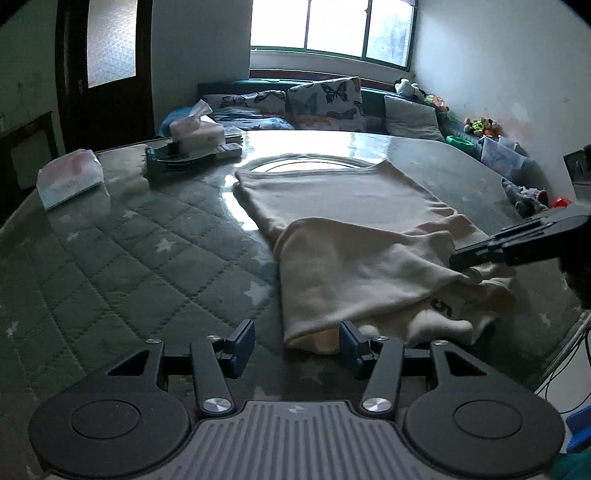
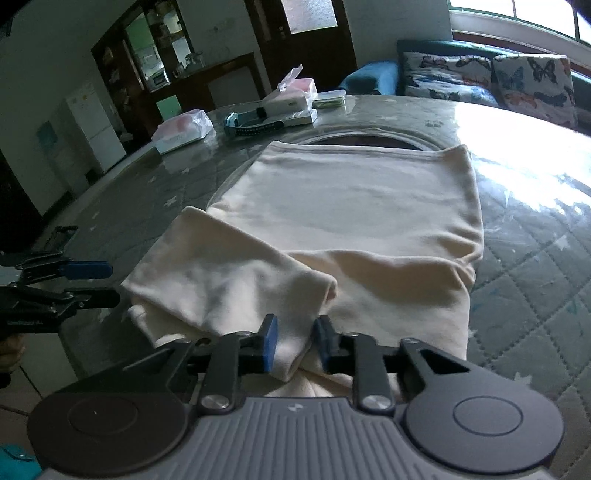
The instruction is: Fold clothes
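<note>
Left claw [image 1: 297, 345]: jaws apart, empty, at the cream garment's [image 1: 343, 206] near edge. Right claw [image 2: 295, 343]: apparently clamped on bunched fabric. Worktop [image 1: 129, 240] beneath.

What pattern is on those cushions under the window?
Butterflies, dark and coloured, on a pale ground. The cushions show best in the right wrist view.

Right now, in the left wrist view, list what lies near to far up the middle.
Left gripper → cream garment → table far edge → butterfly cushion → window.
</note>
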